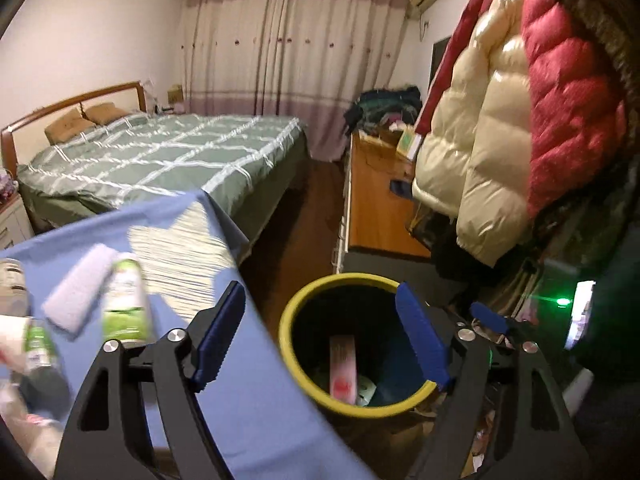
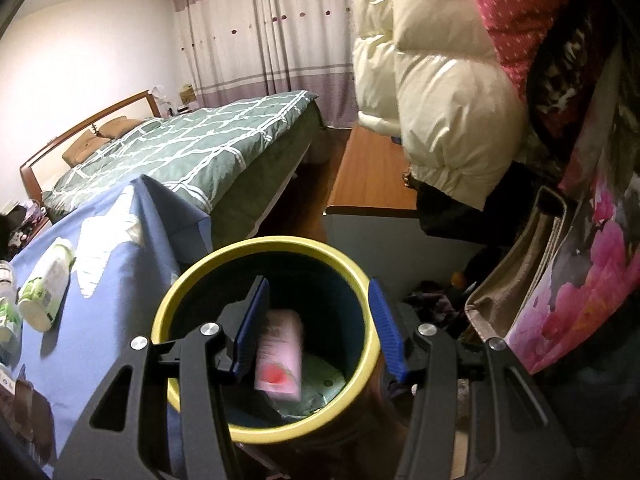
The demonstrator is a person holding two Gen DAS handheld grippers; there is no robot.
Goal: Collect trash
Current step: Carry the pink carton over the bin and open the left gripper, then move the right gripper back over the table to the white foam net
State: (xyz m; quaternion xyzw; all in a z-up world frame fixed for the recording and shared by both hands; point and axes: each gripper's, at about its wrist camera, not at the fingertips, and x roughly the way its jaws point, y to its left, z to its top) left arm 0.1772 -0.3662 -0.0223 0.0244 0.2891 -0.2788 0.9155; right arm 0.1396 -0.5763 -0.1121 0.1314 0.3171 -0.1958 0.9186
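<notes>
A round bin with a yellow rim (image 1: 289, 320) (image 2: 256, 245) stands on the floor beside the table's edge. A pink box (image 1: 343, 368) (image 2: 280, 356) is inside it, upright and blurred, on top of greenish wrappers. My left gripper (image 1: 320, 340) hangs over the bin with its blue pads wide open and nothing between them. My right gripper (image 2: 320, 328) is also over the bin, open and empty; one of its blue fingers (image 1: 488, 316) shows right of the bin. On the blue-clothed table (image 1: 248, 400) (image 2: 120, 280) lie a green-and-white bottle (image 1: 124, 304) (image 2: 48, 280) and a pale pack (image 1: 78, 292).
More bottles and wrappers crowd the table's left end (image 1: 36, 352). Puffy jackets (image 1: 480, 140) (image 2: 440, 80) hang close on the right above a wooden desk (image 1: 376, 208). A beige bag (image 2: 520, 280) and a floral bag (image 2: 580, 280) stand right of the bin. A bed (image 1: 160, 152) lies beyond.
</notes>
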